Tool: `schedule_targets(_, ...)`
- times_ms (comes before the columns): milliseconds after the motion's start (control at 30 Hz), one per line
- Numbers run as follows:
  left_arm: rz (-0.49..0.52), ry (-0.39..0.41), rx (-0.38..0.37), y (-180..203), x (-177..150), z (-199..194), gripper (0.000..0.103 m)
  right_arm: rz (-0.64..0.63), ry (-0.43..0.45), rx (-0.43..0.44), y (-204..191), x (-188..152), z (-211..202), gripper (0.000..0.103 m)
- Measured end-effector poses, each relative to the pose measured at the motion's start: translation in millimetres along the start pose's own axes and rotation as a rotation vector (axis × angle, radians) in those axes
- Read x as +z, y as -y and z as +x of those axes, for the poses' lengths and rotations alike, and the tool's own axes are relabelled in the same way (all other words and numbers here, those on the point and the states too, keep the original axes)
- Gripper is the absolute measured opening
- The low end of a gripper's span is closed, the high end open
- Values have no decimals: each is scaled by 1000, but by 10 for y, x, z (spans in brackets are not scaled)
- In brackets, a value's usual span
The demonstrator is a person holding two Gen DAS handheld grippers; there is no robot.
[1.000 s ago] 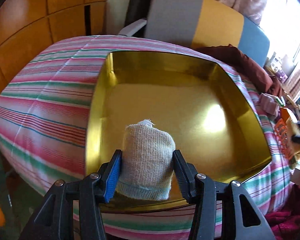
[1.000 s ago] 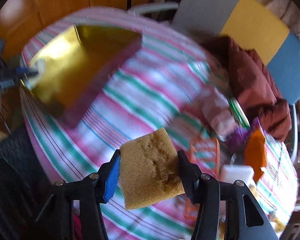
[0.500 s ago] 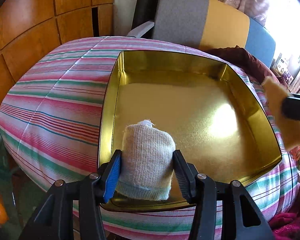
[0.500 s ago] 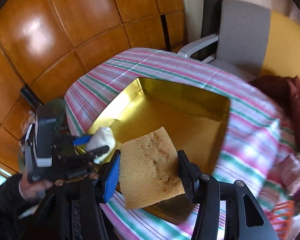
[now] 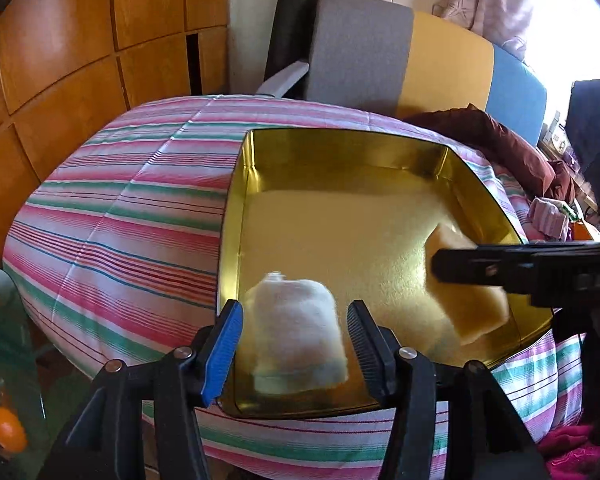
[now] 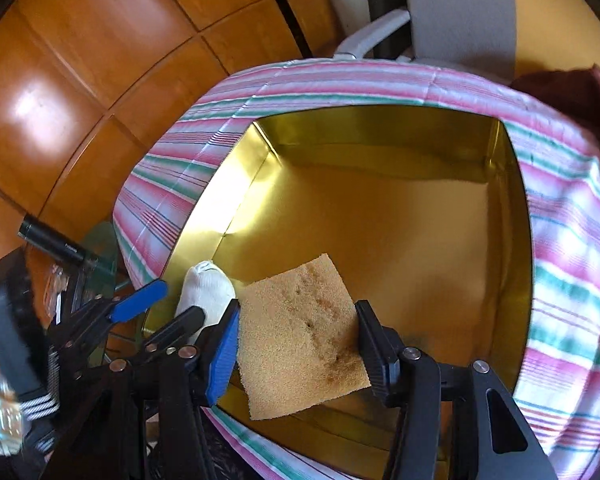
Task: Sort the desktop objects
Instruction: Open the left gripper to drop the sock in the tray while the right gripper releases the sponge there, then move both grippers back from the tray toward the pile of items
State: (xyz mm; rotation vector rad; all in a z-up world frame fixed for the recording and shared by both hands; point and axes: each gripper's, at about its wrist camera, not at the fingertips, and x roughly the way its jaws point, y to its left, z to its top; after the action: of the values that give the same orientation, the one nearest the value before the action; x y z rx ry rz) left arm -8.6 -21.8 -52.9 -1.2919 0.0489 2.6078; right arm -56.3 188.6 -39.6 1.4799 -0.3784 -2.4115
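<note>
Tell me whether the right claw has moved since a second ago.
Yes. The right claw, clamping the sponge, swung from over the striped cloth to above the gold tin, beside the left claw.

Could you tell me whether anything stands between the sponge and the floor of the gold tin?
Nothing visible does. The sponge, gripped by the right gripper, hangs over bare tin floor; the white cloth roll sits aside near the left wall.

Glossy metal tin (image 5: 236,208), porous sponge (image 6: 304,336)
</note>
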Motion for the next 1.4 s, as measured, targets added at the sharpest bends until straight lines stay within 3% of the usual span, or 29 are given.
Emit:
schedule_targets(267, -81, 19, 20, -248, -52, -125, 55, 35, -44, 19, -67, -9, 235, 63)
schedule_targets(400, -136, 31, 36, -401, -50, -199, 57, 81, -70, 115, -101, -38, 363, 68)
schedule_targets(500, -166, 44, 40, -480, -30, -255, 58, 132, -58, 207, -81, -73, 376, 72)
schedule_targets(667, -180, 61, 25, -482, 23, -296, 58, 160, -13, 264, -63, -114, 246, 80)
schedule_targets(833, -147, 71, 13, -355, 87, -328, 58, 145, 40, 263, -53, -126, 4, 80)
schedule_targets(933, -115, 71, -4, -226, 149, -307, 58, 67, 110, 167, -90, -144, -237, 80)
schedule_targets(1033, -84, 76, -42, -43, 204, -322, 58, -48, 240, 16, -142, -196, -577, 80)
schedule_targets(1100, -51, 82, -75, 101, 250, -335, 58, -82, 324, -53, -108, -221, -793, 86)
schedule_targets(1200, -4, 82, -123, 332, 331, -344, 58, -55, 419, -140, 116, -235, -1094, 100)
schedule_targets(1400, 56, 57, -239, 785, 501, -342, 58, 55, 451, -255, 786, -225, -1536, 101)
